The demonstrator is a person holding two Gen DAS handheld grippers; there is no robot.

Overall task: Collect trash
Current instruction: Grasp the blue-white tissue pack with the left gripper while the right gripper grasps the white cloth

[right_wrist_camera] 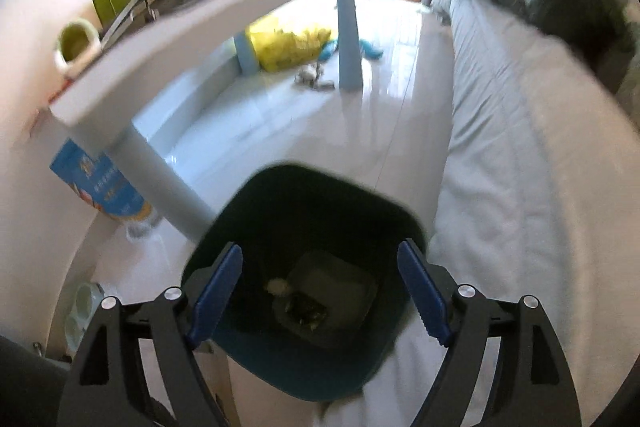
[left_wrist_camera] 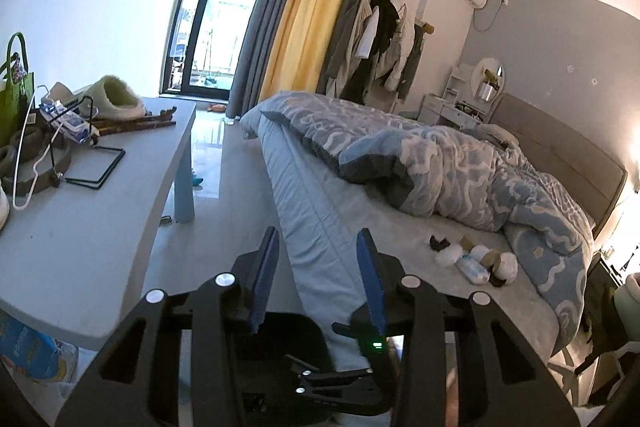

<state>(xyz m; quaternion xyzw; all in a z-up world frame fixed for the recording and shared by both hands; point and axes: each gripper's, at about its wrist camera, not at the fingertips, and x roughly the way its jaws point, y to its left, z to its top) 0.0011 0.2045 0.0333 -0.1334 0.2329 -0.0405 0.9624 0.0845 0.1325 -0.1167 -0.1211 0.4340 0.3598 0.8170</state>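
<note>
A cluster of trash [left_wrist_camera: 476, 259], crumpled white tissues, a small packet and dark scraps, lies on the bed sheet [left_wrist_camera: 320, 211] in the left wrist view, to the right of my left gripper [left_wrist_camera: 318, 239]. That gripper is open and empty, above the bed's edge. In the right wrist view a dark bin [right_wrist_camera: 312, 223] stands on the floor between the table and the bed. Small pieces of trash [right_wrist_camera: 304, 303] lie at its bottom. My right gripper [right_wrist_camera: 320, 255] is open and empty, directly above the bin's mouth.
A grey table [left_wrist_camera: 80, 239] with a hanger, a stand, a slipper and a green bag [left_wrist_camera: 14, 95] stands left of the bed. A rumpled blue quilt [left_wrist_camera: 460, 171] covers the bed. A yellow bag [right_wrist_camera: 288, 41] and blue slippers lie on the floor under the table.
</note>
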